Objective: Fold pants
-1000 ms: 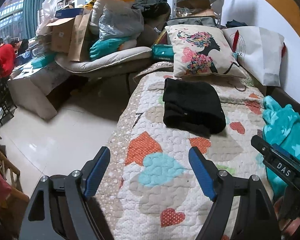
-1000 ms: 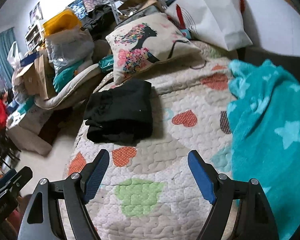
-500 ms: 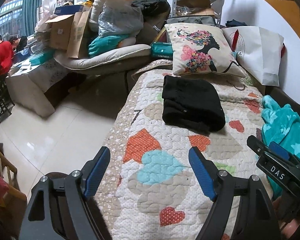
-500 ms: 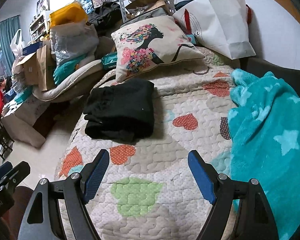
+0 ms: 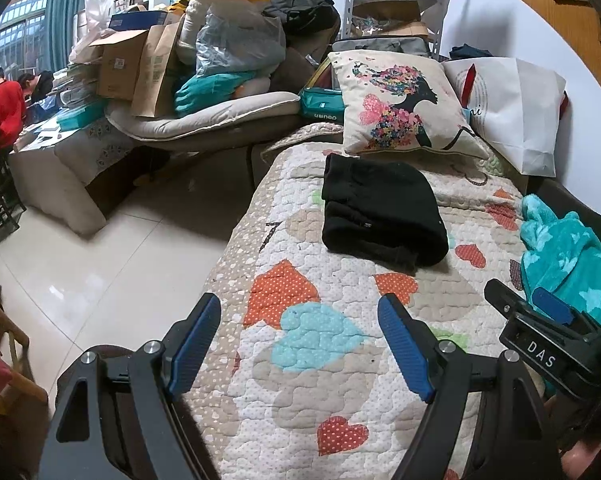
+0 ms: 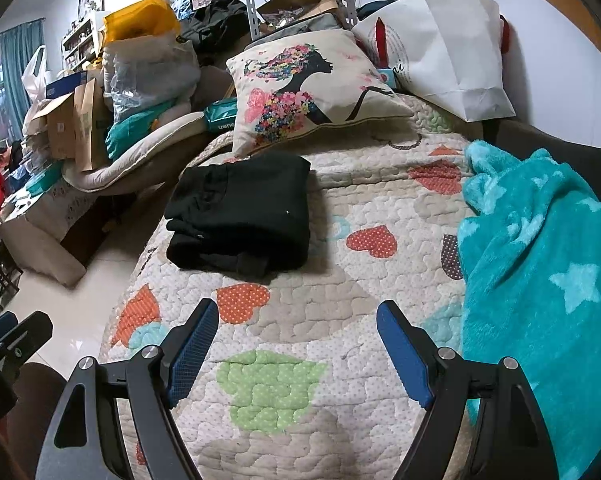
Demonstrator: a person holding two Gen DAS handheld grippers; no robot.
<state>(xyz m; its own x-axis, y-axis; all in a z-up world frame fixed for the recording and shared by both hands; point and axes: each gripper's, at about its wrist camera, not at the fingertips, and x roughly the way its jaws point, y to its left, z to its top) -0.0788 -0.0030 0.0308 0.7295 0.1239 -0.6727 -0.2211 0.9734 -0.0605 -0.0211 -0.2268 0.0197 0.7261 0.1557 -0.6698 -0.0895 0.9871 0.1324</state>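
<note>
Black pants (image 5: 380, 208) lie folded in a compact bundle on the heart-patterned quilt (image 5: 320, 332), in front of a floral pillow (image 5: 400, 104). They also show in the right wrist view (image 6: 240, 216). My left gripper (image 5: 300, 324) is open and empty, held above the quilt well short of the pants. My right gripper (image 6: 296, 328) is open and empty too, above the quilt near the pants' front edge. The right gripper's body shows at the right of the left wrist view (image 5: 540, 340).
A teal star blanket (image 6: 540, 260) lies at the quilt's right side. A white paper bag (image 6: 448, 48) leans on the wall behind. Left of the bed are tiled floor (image 5: 80, 264), a cushion pile with boxes and bags (image 5: 188, 60), and a person in red (image 5: 0, 116).
Both grippers have drawn back slightly and shifted a little; the pants sit a bit farther up in both views. The pants have not moved on the quilt. Both jaws stay open.
</note>
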